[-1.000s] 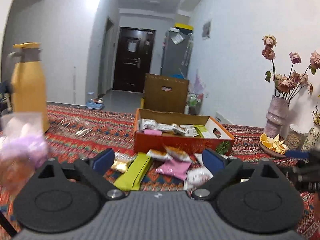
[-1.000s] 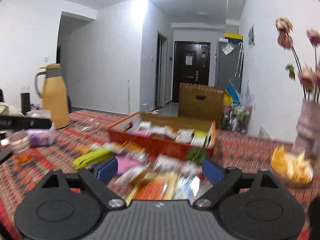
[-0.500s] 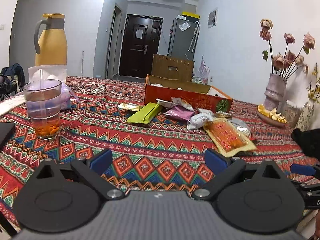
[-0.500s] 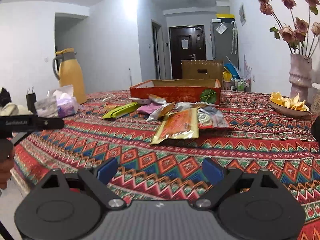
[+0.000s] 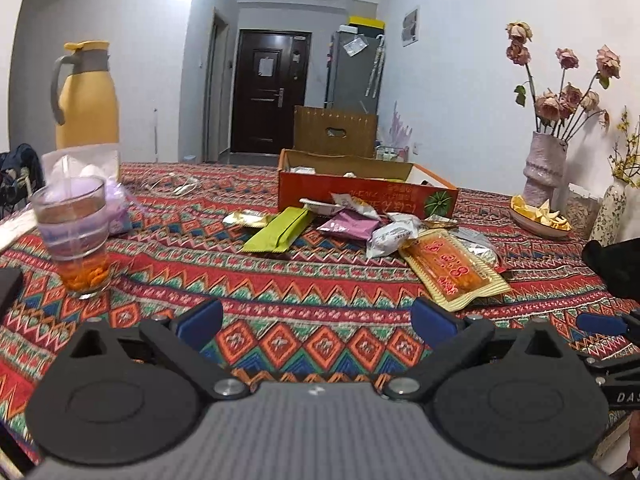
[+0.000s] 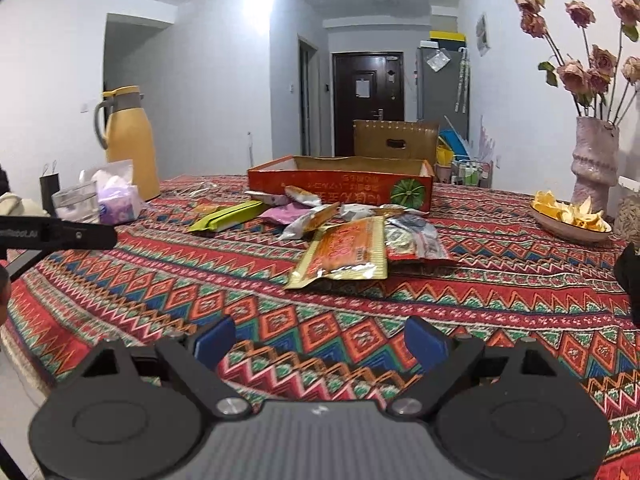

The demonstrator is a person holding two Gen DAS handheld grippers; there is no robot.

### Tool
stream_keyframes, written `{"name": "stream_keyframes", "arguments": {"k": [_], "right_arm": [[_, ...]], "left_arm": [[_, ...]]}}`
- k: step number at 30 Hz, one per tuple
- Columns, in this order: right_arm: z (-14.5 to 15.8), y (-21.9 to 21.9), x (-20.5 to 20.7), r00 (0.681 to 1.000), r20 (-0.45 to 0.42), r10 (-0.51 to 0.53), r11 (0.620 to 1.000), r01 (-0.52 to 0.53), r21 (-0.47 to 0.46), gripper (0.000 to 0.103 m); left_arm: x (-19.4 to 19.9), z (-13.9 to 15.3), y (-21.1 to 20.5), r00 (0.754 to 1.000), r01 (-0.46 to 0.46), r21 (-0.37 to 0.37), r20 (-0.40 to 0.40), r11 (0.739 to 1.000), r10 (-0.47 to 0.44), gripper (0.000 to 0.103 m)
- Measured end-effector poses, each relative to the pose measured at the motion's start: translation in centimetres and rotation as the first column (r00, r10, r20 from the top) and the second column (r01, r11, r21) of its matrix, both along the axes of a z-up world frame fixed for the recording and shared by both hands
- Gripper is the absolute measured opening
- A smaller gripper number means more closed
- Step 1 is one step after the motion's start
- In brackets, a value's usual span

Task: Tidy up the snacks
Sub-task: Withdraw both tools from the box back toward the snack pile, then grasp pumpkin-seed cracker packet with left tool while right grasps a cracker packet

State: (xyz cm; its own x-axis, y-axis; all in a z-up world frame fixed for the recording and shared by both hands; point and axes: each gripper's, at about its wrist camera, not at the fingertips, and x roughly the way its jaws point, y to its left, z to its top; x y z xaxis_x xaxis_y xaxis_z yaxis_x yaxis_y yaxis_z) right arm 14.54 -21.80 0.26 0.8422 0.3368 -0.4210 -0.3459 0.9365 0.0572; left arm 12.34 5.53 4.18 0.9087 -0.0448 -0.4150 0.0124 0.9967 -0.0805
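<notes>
Both grippers have pulled back and dropped since the earlier frames: the box and snack pile that filled the views then now sit well off, toward the table's far side. Your left gripper [image 5: 316,320] has just been opening its jaws, nothing between them; your right gripper [image 6: 320,344] also stands released and empty.

Step in hand, as I read it: start of a pick, no snack chosen yet. Loose snacks [image 5: 352,224] lie in a heap just in front of the box [image 5: 368,196], which already holds some packets. Nearest to you is the orange packet [image 6: 344,252], flat on the table [image 6: 180,280] (flat foil, so expect you'll need to come in low and pinch an edge).

Room: the near half of the cloth is open. Mind the glass [image 5: 74,236] near the left edge, beside the left gripper's path, and the bowl [image 6: 568,220] near the right edge.
</notes>
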Motion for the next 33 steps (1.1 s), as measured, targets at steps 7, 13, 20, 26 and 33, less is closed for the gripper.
{"name": "stream_keyframes", "arguments": {"k": [7, 13, 20, 26, 33], "right_arm": [[0.5, -0.5, 3.2, 0.998, -0.002, -0.063, 0.998, 0.063, 0.002, 0.091], [1.3, 0.1, 7.4, 0.997, 0.01, -0.072, 0.997, 0.072, -0.008, 0.091], [3.5, 1.7, 12.6, 1.0, 0.021, -0.015, 1.0, 0.015, 0.016, 0.089], [4.1, 4.7, 17.6, 0.997, 0.002, 0.071, 0.997, -0.071, -0.005, 0.078], [4.6, 9.0, 23.8, 0.987, -0.058, 0.148, 0.987, -0.144, 0.067, 0.068]], "left_arm": [[3.6, 0.1, -0.1, 1.0, -0.004, 0.039, -0.011, 0.999, 0.004, 0.103], [8.9, 0.8, 0.5, 0.999, -0.016, 0.091, -0.031, 0.996, 0.019, 0.103], [16.9, 1.2, 2.7, 1.0, 0.0, 0.154, -0.015, 0.988, 0.003, 0.102], [24.6, -0.5, 5.9, 0.993, 0.01, 0.122, -0.119, 0.992, 0.005, 0.081], [29.0, -3.4, 8.7, 0.976, -0.02, 0.059, -0.216, 0.998, 0.032, 0.077]]}}
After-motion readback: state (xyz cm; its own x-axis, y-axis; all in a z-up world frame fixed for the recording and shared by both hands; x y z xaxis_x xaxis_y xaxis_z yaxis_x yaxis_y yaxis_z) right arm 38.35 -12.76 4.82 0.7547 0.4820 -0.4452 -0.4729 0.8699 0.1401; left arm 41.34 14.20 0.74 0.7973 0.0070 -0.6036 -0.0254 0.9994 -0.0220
